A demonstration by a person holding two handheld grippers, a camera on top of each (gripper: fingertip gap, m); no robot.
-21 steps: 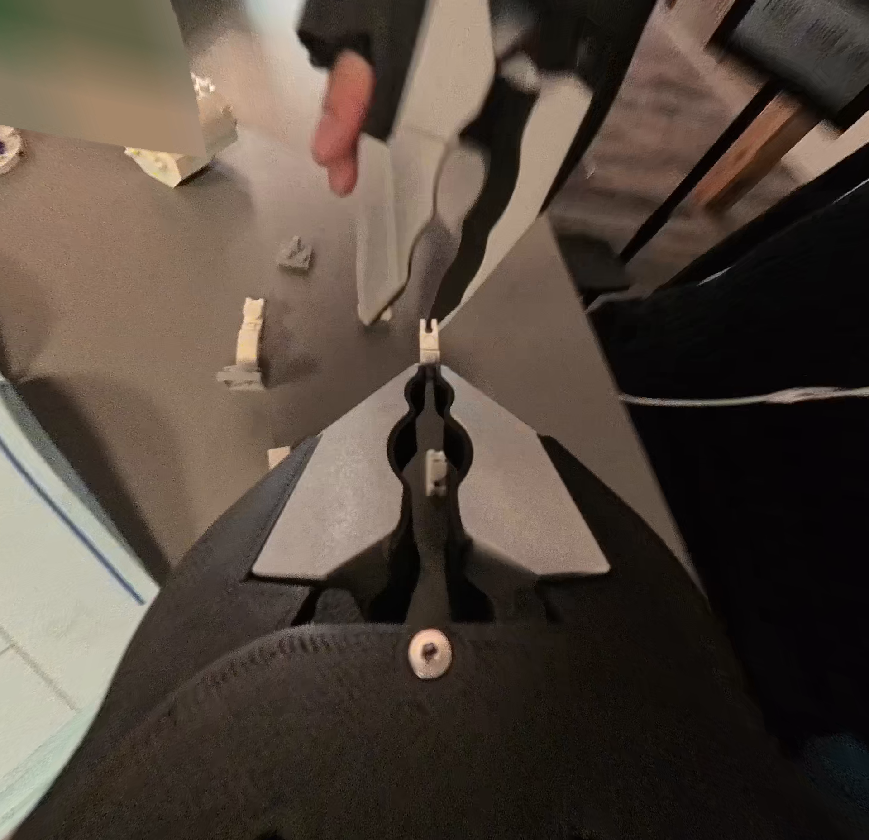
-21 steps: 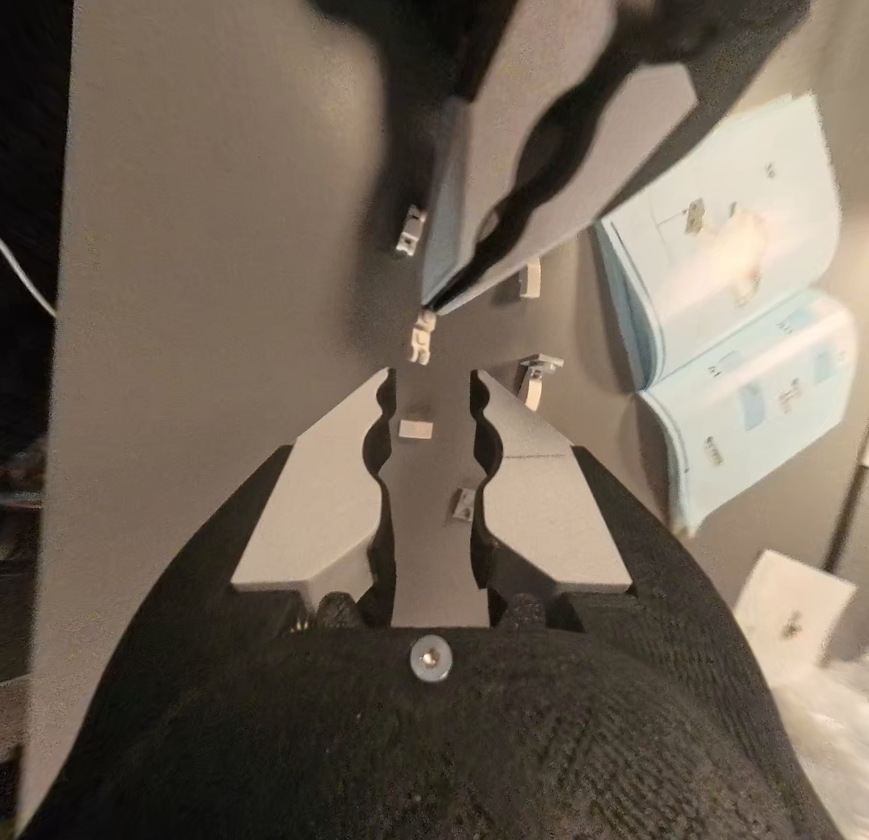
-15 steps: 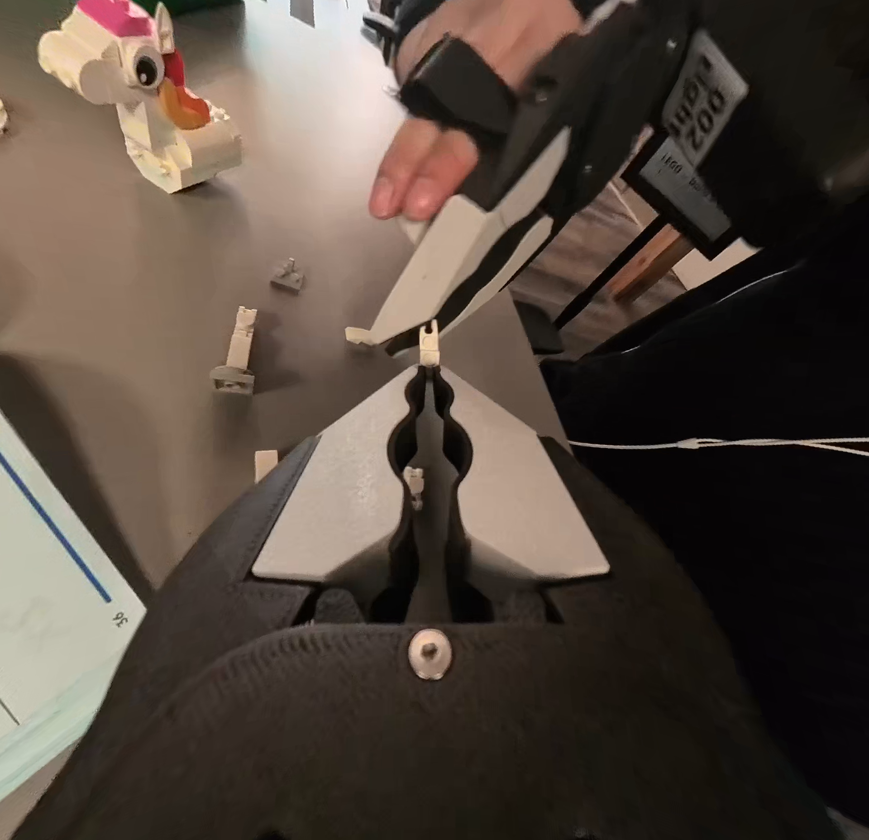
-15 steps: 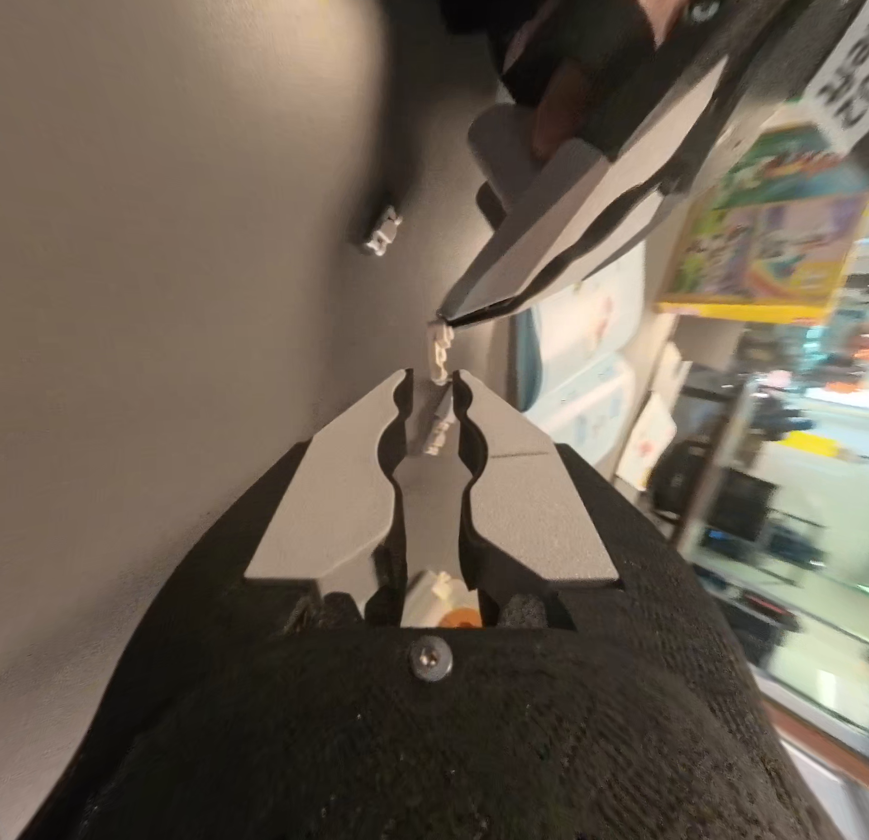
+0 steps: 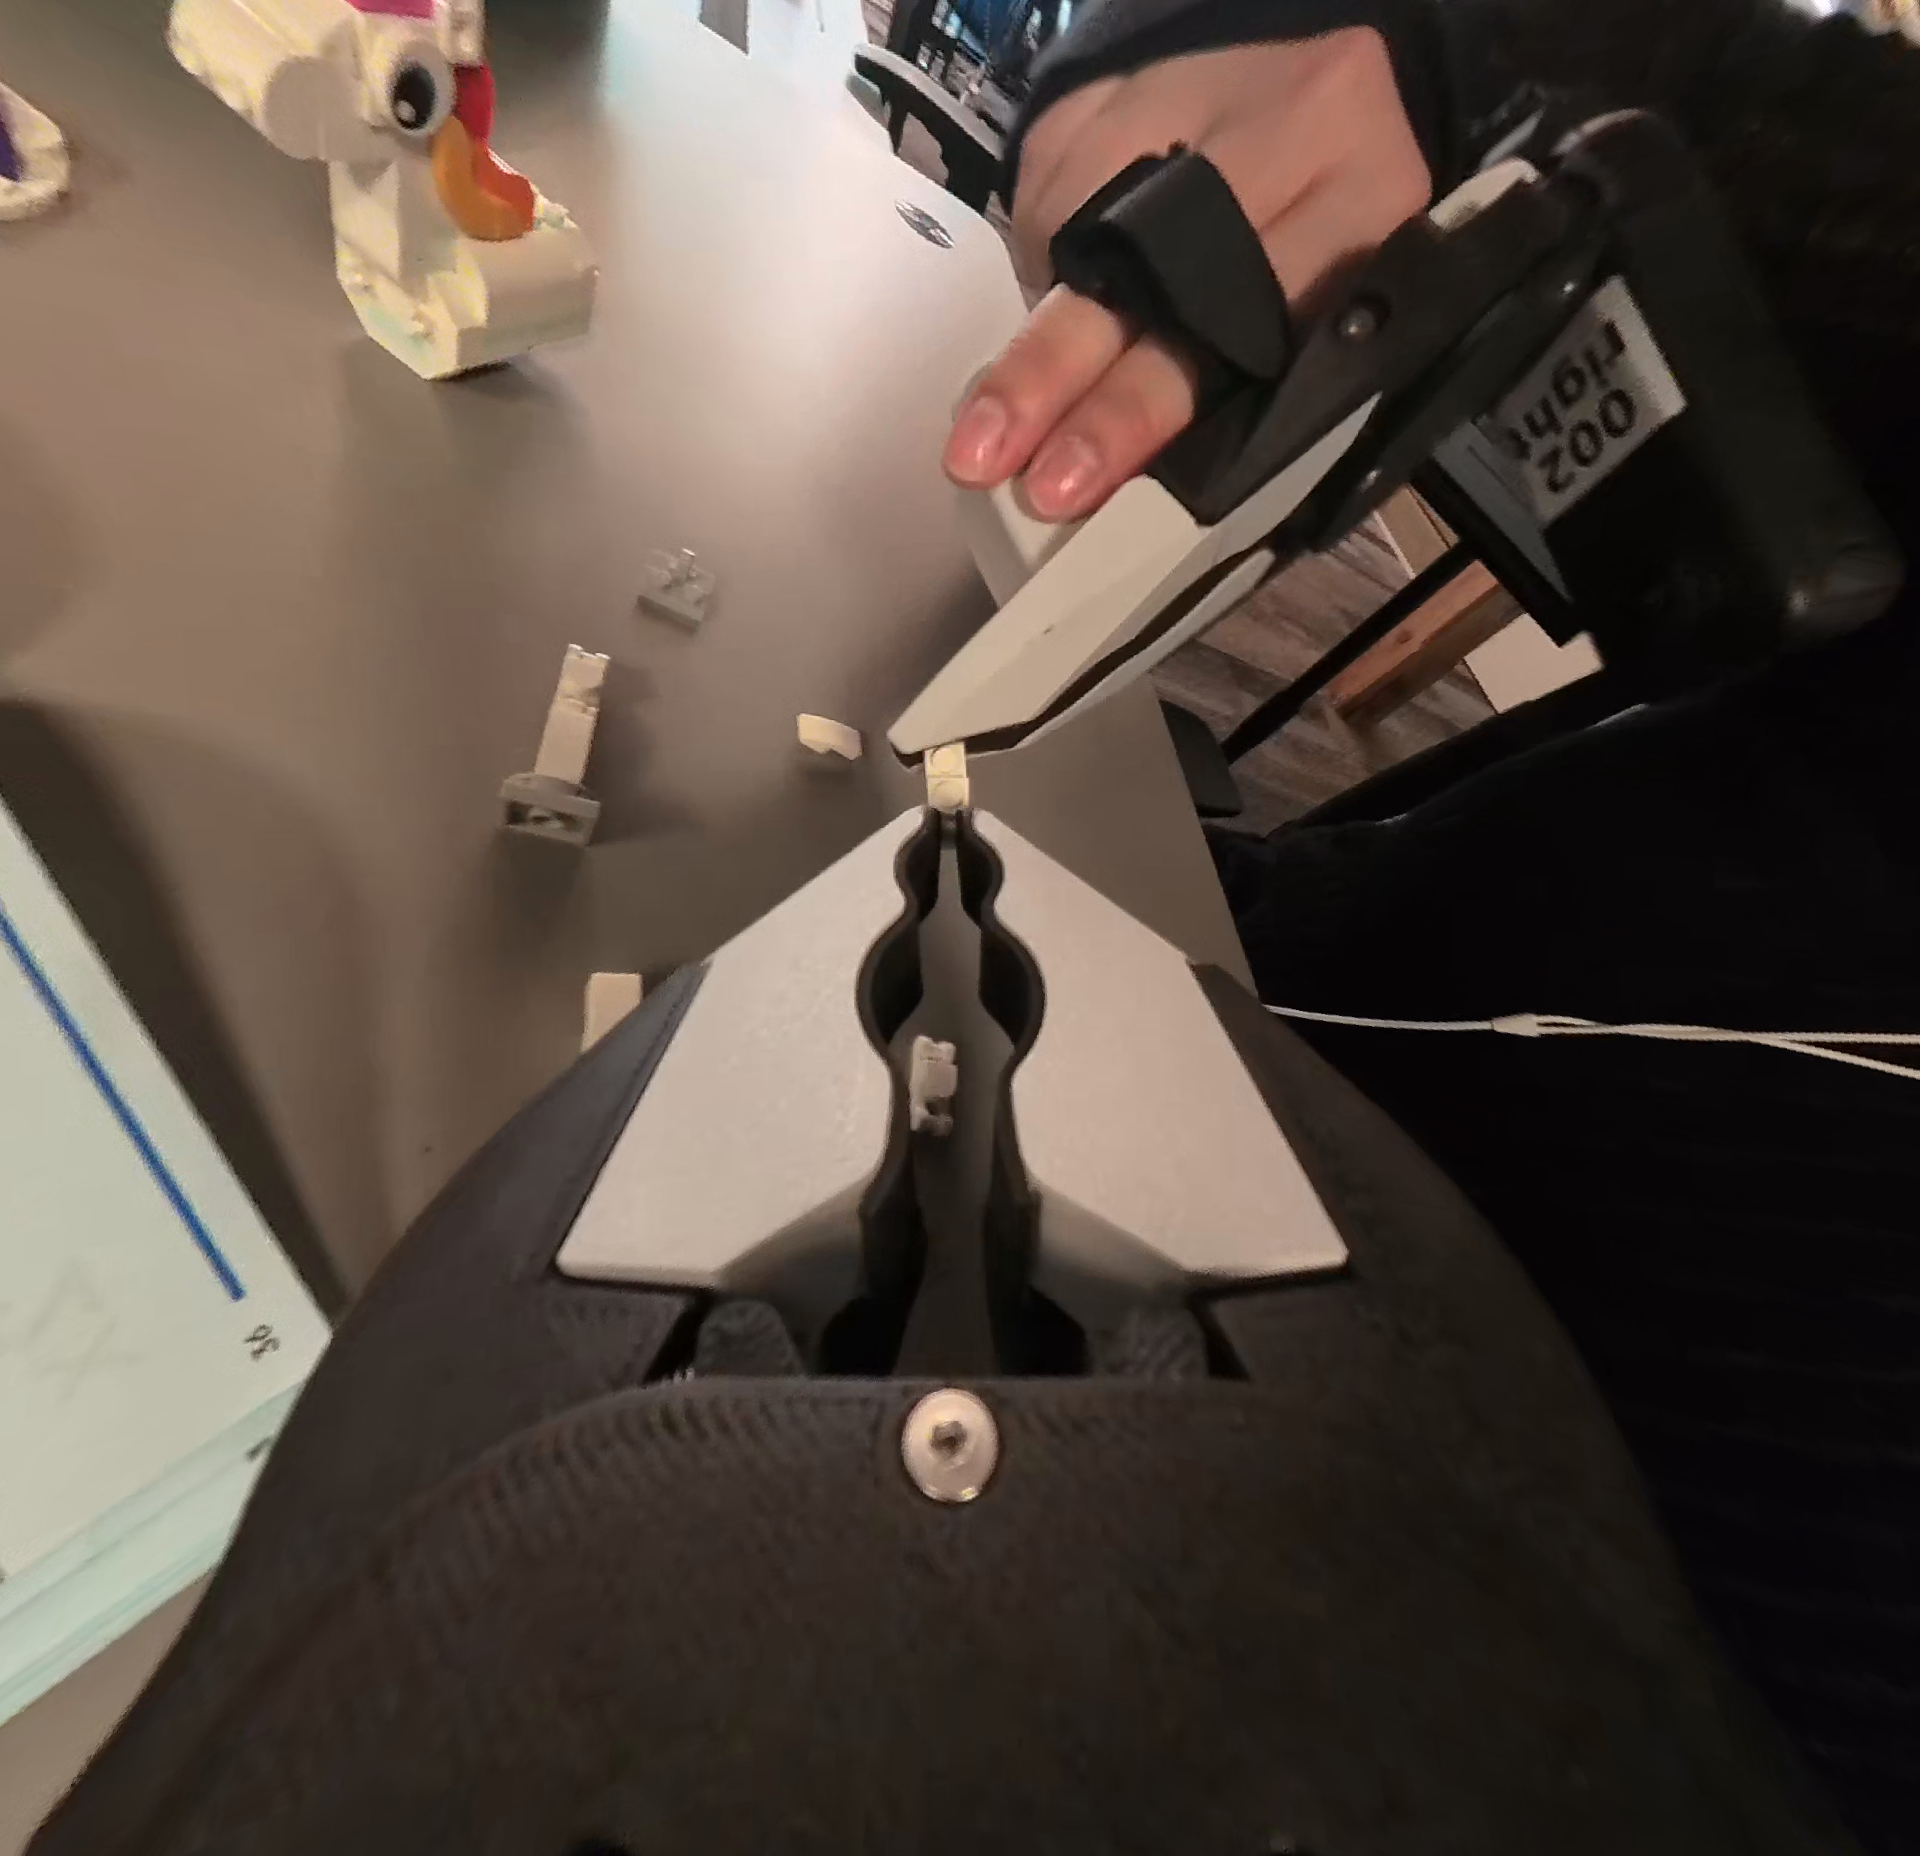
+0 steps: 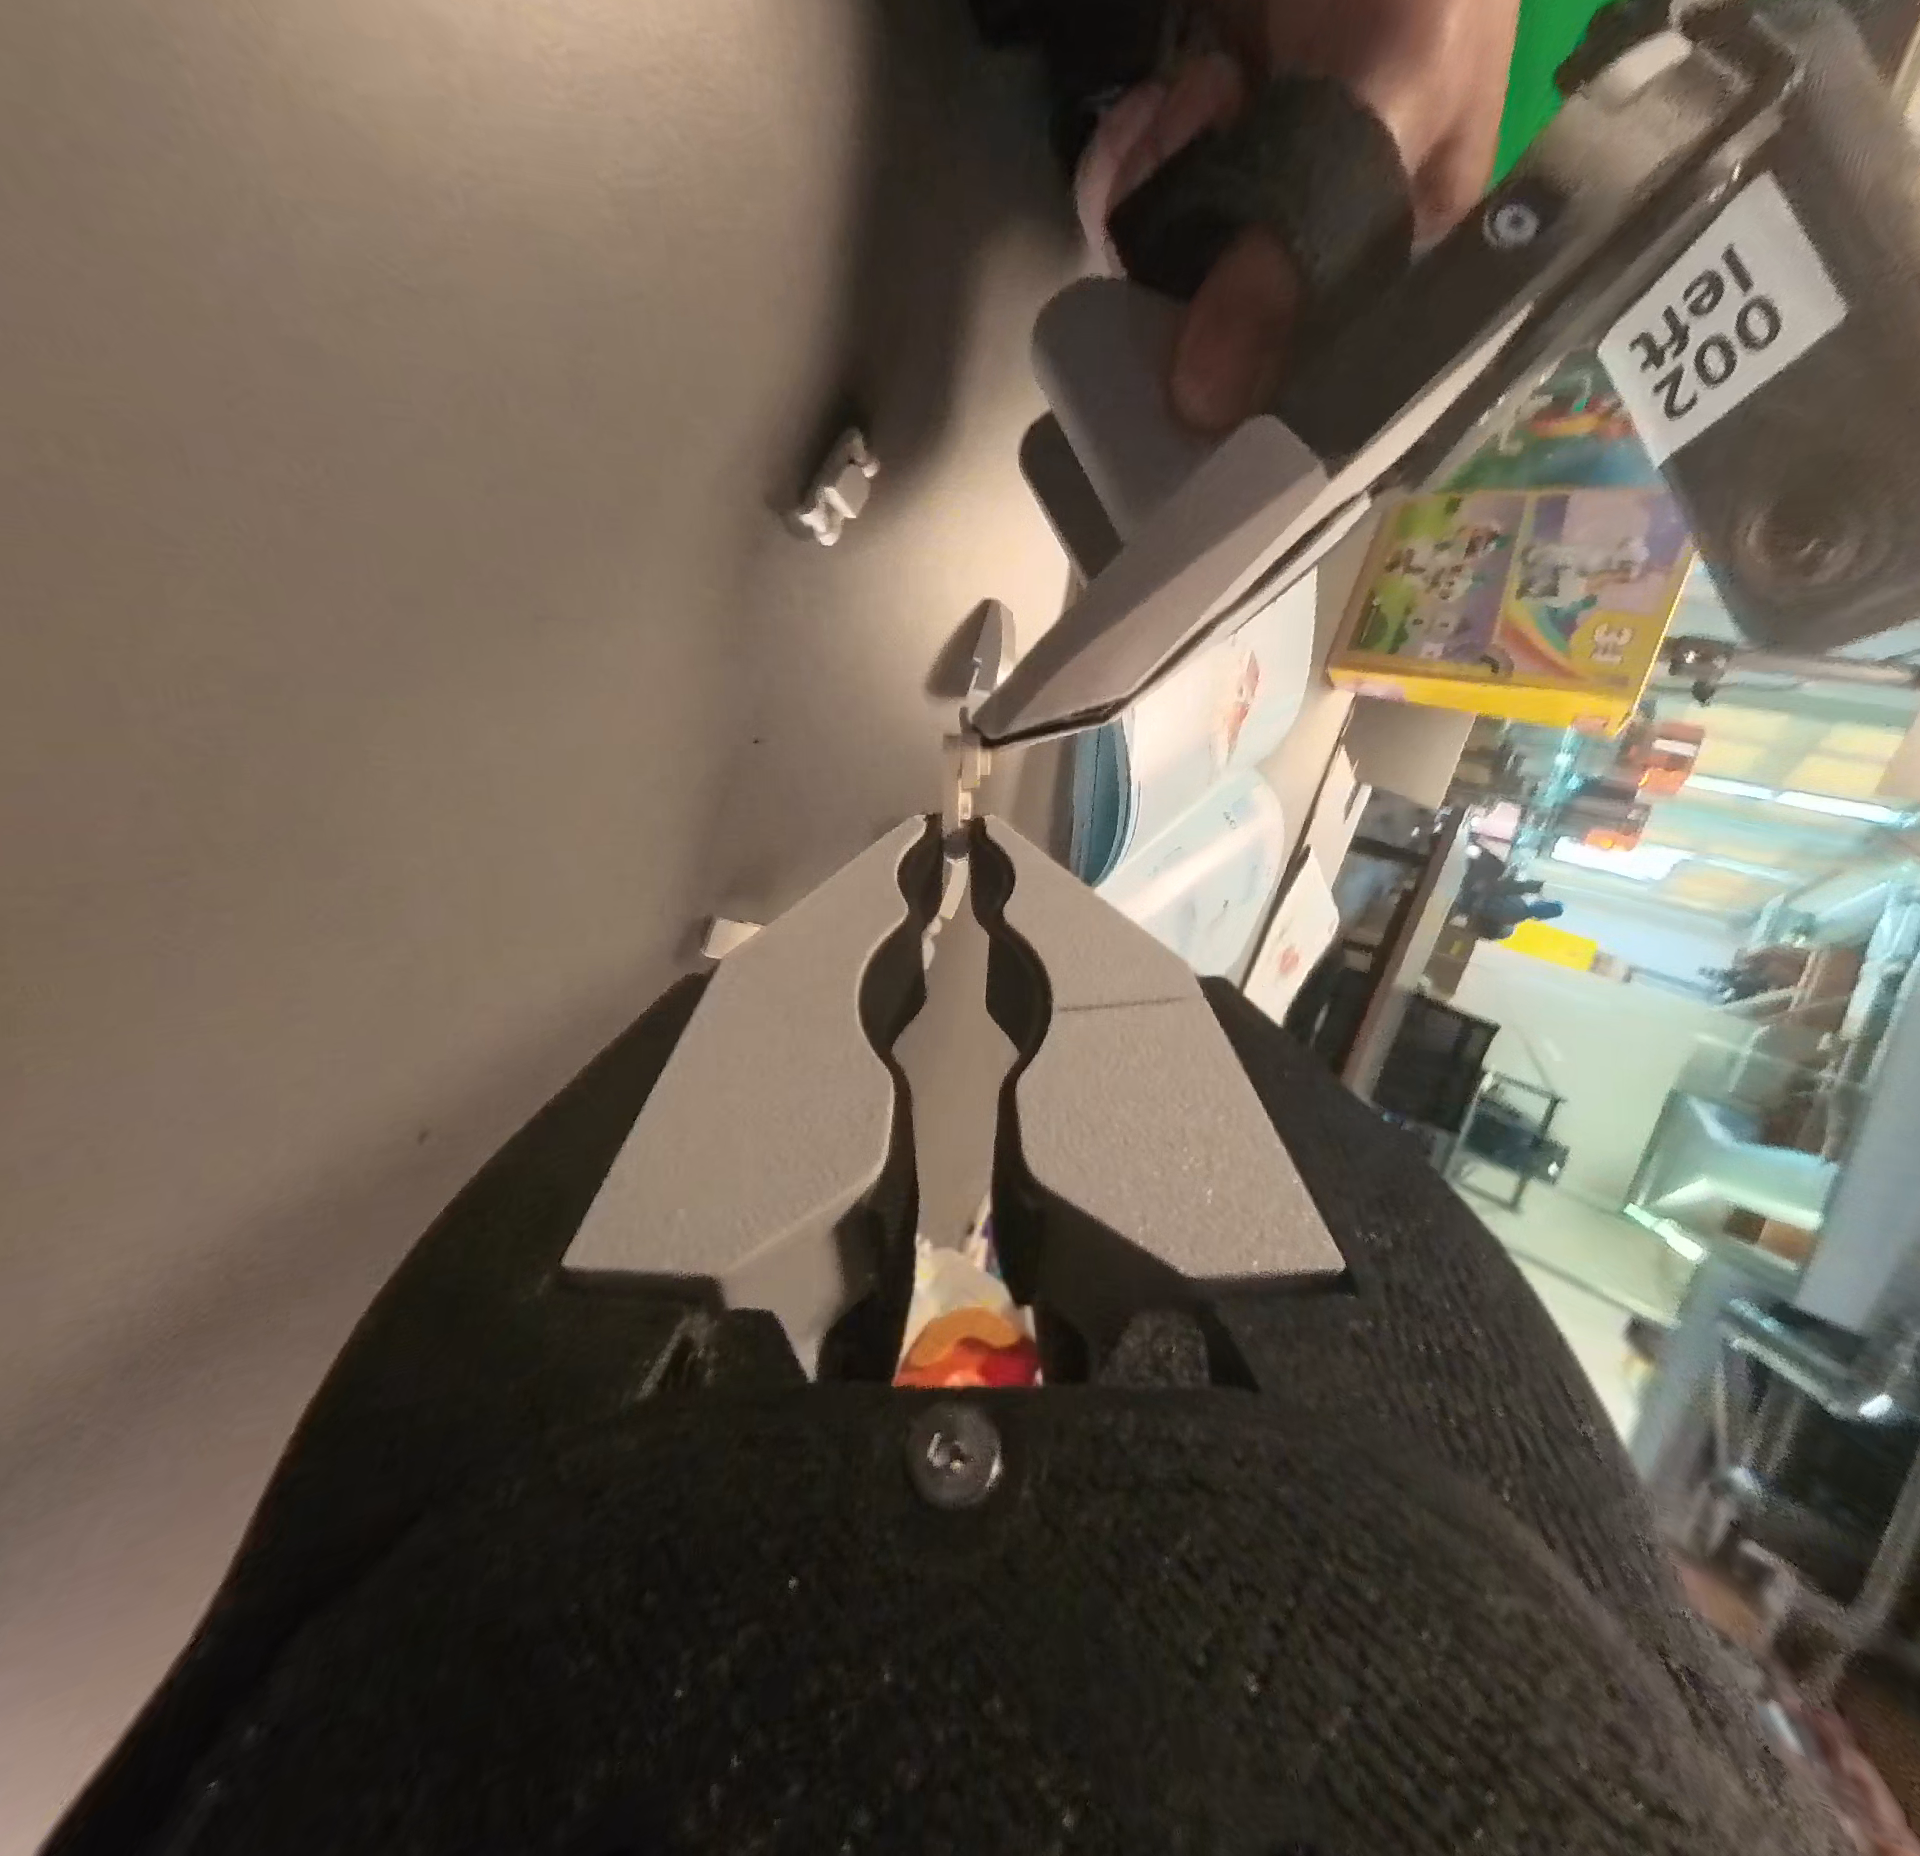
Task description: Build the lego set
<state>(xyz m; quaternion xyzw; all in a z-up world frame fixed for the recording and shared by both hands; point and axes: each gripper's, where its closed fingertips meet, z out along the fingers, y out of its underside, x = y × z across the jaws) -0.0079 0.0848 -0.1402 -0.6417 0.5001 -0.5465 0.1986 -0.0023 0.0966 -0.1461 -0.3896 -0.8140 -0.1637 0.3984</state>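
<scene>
A small white lego piece (image 5: 947, 780) is held in the air above the grey table (image 5: 260, 559), between both grippers. My left gripper (image 5: 948, 819) is shut on its near end. My right gripper (image 5: 916, 748) comes down from the upper right and is shut on its far end. In the right wrist view the piece (image 6: 962, 780) stands upright between my right gripper (image 6: 954, 832) and the left gripper (image 6: 982, 731). A partly built white lego figure (image 5: 416, 175) with a pink top and orange beak stands at the back left.
Loose parts lie on the table: a grey plate (image 5: 677, 597), a white-and-grey leg assembly (image 5: 556, 757), small white pieces (image 5: 828, 742) (image 5: 609, 1001). The instruction booklet (image 5: 104, 1235) lies at the left. A lego box (image 6: 1507, 601) stands beyond the table. A person's dark clothing is at the right. Only a small space, under 4 cm, lies between the two pairs of fingers. The partly built white lego figure (image 5: 416, 175) is about 15 cm from both grippers' fingertips.
My right gripper was open; it moved in to the piece in my left gripper and closed on its other end. Both views have tilted and moved closer.
</scene>
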